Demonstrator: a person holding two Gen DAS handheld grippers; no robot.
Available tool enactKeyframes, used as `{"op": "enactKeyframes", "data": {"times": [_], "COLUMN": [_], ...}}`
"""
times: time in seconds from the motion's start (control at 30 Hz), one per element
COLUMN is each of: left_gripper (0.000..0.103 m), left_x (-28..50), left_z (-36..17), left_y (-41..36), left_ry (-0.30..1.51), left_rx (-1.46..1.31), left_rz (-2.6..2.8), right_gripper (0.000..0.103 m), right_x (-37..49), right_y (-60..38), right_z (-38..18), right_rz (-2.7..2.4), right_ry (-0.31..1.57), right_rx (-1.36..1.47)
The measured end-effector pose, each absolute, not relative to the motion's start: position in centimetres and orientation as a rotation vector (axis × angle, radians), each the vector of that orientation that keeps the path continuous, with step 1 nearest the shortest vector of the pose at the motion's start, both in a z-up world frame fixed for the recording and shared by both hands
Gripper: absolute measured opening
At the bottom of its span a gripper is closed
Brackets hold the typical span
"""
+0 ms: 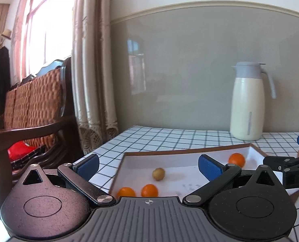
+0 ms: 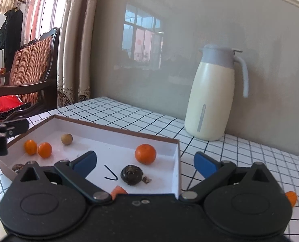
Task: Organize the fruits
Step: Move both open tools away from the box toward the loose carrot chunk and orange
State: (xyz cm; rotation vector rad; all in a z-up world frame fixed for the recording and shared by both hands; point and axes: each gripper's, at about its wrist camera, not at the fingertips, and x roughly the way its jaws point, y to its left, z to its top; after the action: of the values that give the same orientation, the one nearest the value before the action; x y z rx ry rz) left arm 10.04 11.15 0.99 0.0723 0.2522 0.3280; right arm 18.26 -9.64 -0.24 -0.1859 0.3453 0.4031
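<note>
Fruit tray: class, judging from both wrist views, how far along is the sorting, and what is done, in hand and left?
Done: the tray already holds three oranges, a small brownish fruit and a dark round fruit. In hand: nothing; the left gripper and right gripper are both open and empty. Left: an orange piece lies on the checked tablecloth outside the tray.

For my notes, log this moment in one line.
left gripper: open, empty | right gripper: open, empty | box: oranges, brown fruit inside | one orange piece outside box on table
</note>
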Motion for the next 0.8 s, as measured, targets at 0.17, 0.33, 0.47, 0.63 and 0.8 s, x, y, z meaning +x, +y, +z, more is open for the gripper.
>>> {"op": "enactKeyframes", "data": {"times": [0.17,0.33,0.47,0.63,0.8], "left_gripper": [0.103,0.103,0.103,0.103,0.103], "left_x": [10.2,10.6,10.9,11.5,12.5], "left_z": [1.4,1.4,1.4,1.3,1.0], "left_y": [9.2,6.9,5.0,1.4,-2.1], "left_ry": [0.242,0.236,0.235,0.228,0.233], "left_rx": [0.081,0.093,0.089,0.105,0.122], "left_rz": [0.28,0.225,0.176,0.1,0.031], "right_gripper": [0.097,0.097,0.097,0.097,0.095], "right_x": [17.4,16.9,16.6,16.8,16.9], "right_y": [-10.9,-13.3,-15.6,-18.9,-22.3], "right_z": [-0.2,0.1,0.1,0.0,-0.4], "right_rz": [0.342,0.285,0.225,0.158,0.092], "right_ry": [0.315,0.303,0.299,0.304,0.311], "right_rx": [-0.268,-0.282,-0.284,-0.254,-0.239]}}
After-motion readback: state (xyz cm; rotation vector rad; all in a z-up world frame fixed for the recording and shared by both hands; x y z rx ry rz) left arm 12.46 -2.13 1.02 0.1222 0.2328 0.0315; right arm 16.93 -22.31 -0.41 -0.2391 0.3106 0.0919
